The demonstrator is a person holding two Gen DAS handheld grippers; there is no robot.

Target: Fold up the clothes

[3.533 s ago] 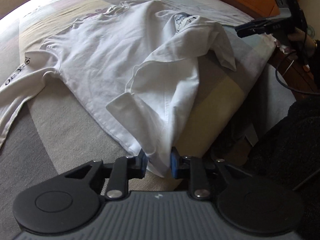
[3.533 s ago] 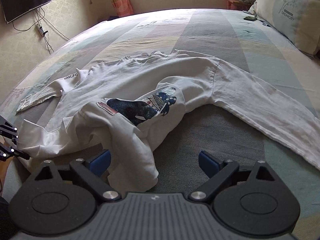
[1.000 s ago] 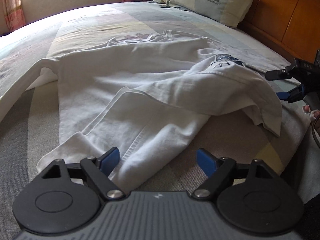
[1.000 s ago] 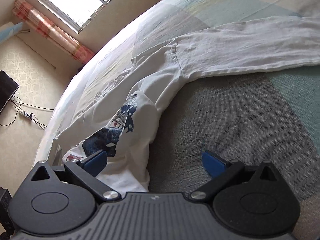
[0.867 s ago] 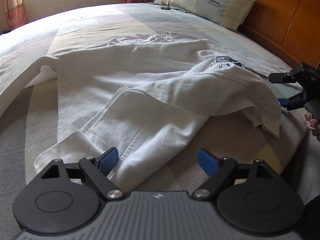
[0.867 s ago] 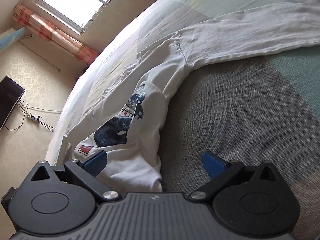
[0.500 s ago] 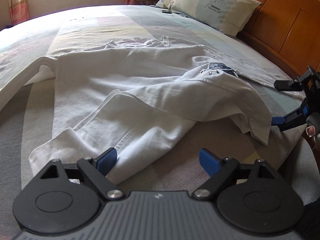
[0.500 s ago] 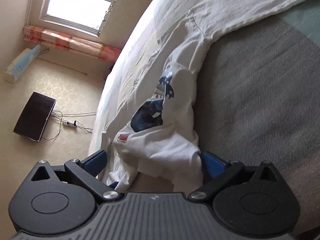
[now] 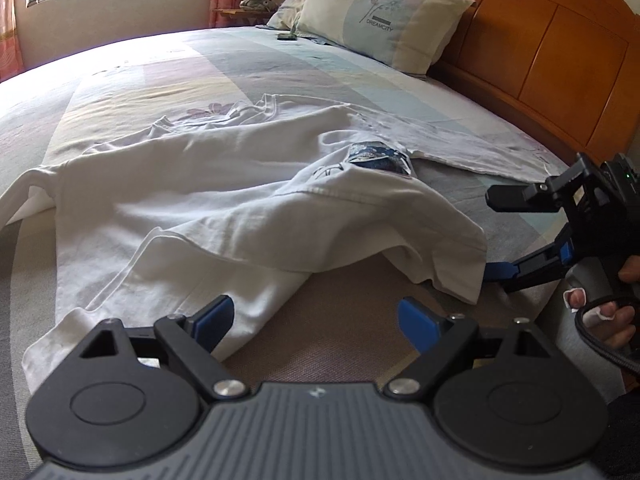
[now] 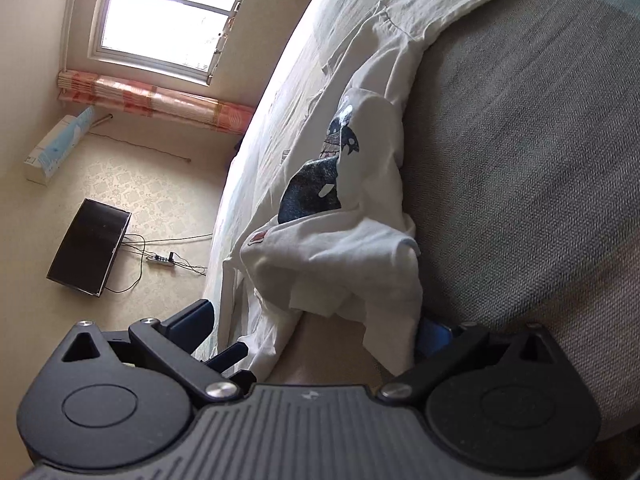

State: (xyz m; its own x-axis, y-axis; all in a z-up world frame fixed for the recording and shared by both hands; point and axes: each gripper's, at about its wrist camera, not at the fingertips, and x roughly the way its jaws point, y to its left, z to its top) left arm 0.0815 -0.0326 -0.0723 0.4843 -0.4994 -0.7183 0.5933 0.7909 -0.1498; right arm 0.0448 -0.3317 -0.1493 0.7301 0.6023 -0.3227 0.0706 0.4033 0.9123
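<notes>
Edges: shirt (image 9: 224, 208) hem lies at the bed (image 9: 360, 308) edge, bare bedspread beside it.
Your left gripper (image 9: 316, 316): fingers spread, empty, over hem.
Your right gripper (image 10: 320, 320): rolled sideways, fingers spread around shirt corner.

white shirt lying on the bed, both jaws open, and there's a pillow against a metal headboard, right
Not quite: the headboard is wood, orange-brown panels, as the left wrist view shows. The white shirt does lie on the bed, the pillow leans there, and both jaws stand open.

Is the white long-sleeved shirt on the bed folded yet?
No. The white long-sleeved shirt lies crumpled, one hem corner flopped over, sleeves spread.
</notes>
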